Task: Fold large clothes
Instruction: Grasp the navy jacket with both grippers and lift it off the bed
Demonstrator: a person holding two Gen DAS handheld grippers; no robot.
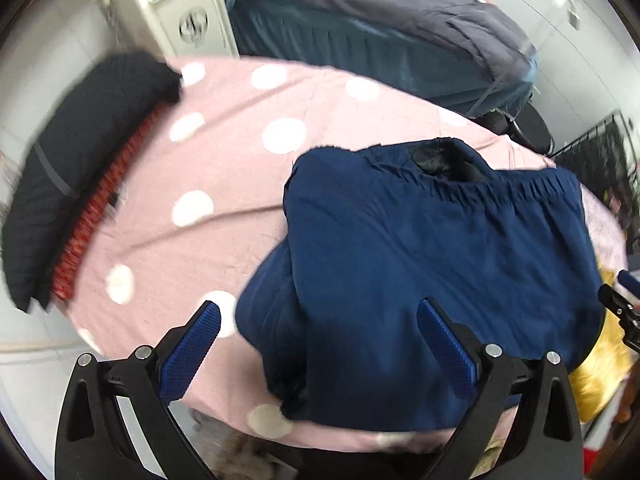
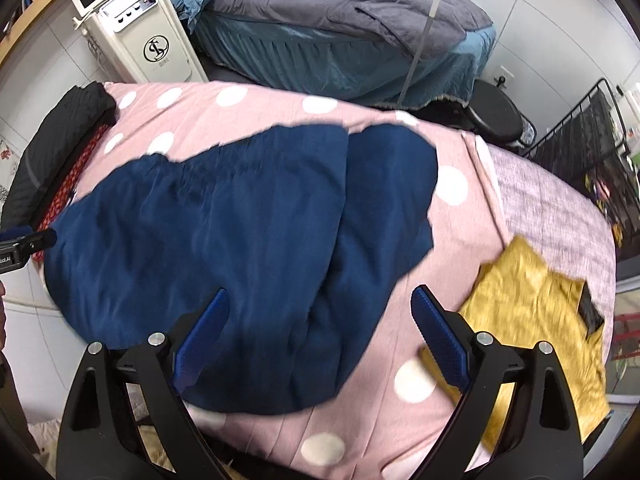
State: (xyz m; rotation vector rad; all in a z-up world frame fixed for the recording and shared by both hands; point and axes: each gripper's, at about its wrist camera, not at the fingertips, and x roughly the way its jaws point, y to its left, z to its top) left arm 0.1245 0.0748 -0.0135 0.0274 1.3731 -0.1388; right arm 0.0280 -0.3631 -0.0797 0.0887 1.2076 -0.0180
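A large navy blue garment (image 1: pixel 432 264) with a gathered waistband lies folded over on the pink polka-dot sheet (image 1: pixel 208 160). In the right wrist view the same navy garment (image 2: pixel 224 232) spreads across the middle of the sheet (image 2: pixel 452 248). My left gripper (image 1: pixel 320 336) hovers open over its near edge, nothing between the blue pads. My right gripper (image 2: pixel 320 320) is open too, above the garment's near right part. The tip of the left gripper (image 2: pixel 28 240) shows at the left edge of the right wrist view, and the right one (image 1: pixel 624 304) at the right edge of the left wrist view.
A folded stack of black and red clothes (image 1: pixel 72 184) sits at the sheet's left end. A yellow garment (image 2: pixel 536 312) lies at the right. Behind stand a white machine on a stand (image 2: pixel 140 28), a bed with grey and teal covers (image 2: pixel 340 28), a black stool (image 2: pixel 496 112) and a black rack (image 2: pixel 592 140).
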